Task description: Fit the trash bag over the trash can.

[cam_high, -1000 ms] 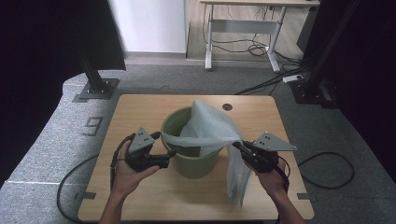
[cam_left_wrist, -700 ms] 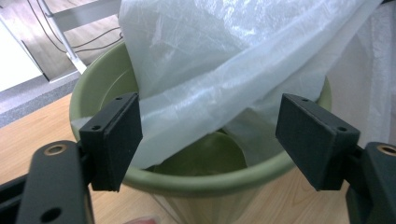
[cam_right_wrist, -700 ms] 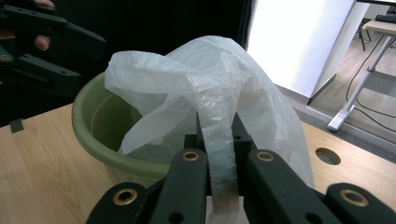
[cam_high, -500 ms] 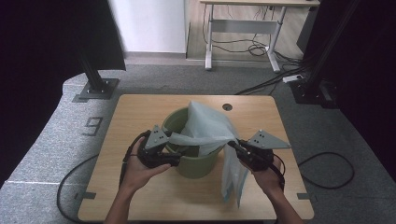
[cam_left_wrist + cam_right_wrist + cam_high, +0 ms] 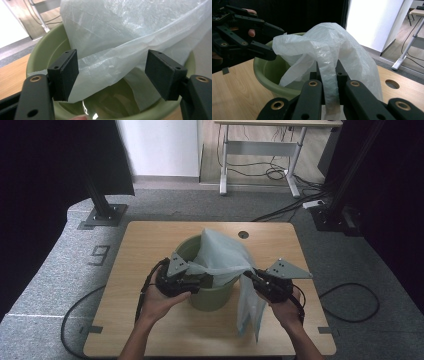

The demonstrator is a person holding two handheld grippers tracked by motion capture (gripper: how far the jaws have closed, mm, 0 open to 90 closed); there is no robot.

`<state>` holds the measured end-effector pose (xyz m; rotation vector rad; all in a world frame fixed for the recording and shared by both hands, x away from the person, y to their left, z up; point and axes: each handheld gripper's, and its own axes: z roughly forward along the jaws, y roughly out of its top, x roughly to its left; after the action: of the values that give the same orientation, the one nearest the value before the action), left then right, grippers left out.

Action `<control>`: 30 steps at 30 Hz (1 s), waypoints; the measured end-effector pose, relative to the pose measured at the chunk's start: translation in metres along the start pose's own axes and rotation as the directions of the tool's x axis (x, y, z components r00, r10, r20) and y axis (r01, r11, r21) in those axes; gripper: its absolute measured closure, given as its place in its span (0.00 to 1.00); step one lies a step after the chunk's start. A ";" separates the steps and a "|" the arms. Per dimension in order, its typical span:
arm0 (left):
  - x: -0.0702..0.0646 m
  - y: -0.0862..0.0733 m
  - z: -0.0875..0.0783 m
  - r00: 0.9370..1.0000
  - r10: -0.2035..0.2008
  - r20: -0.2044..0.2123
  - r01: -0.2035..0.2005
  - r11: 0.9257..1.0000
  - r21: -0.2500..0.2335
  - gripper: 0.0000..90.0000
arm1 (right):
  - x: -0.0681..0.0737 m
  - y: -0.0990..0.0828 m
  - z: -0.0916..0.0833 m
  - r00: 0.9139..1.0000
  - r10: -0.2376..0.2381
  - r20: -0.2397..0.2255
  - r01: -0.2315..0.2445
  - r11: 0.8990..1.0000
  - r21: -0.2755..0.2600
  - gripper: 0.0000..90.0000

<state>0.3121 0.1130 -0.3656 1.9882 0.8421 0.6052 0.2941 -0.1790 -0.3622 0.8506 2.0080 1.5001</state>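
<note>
Nearest, the right hand-held gripper [image 5: 248, 274] pinches a twisted strand of thin, crinkled, translucent white plastic bag [image 5: 222, 255], jaws tight on it; more of the bag hangs down past the pale wooden desk [image 5: 145, 245] edge beside that hand. The left hand-held gripper [image 5: 204, 279] sits at the near rim of the round, smooth green plastic bucket [image 5: 212, 296], its jaws wide but just now closing, a loose fold of bag lying between the square black pads [image 5: 63, 72] without being pressed. Beyond, the bag billows up out of the bucket in a soft peak.
</note>
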 end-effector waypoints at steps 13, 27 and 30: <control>-0.016 0.002 0.001 1.000 0.002 0.016 -0.002 1.000 -0.026 0.27 | -0.002 0.006 -0.001 0.999 0.028 0.019 -0.028 1.000 -0.013 0.94; -0.013 0.006 0.011 1.000 -0.024 0.015 0.025 1.000 -0.012 0.70 | 0.006 0.007 0.002 0.999 0.021 -0.033 -0.021 1.000 -0.021 0.80; -0.009 0.007 0.012 0.997 -0.052 0.057 0.053 0.999 -0.006 0.83 | 0.010 0.002 -0.002 0.998 0.001 -0.056 -0.004 0.999 -0.048 0.66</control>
<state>0.3165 0.0977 -0.3666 1.9613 0.8538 0.5188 0.2865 -0.1723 -0.3596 0.8004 2.0023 1.5833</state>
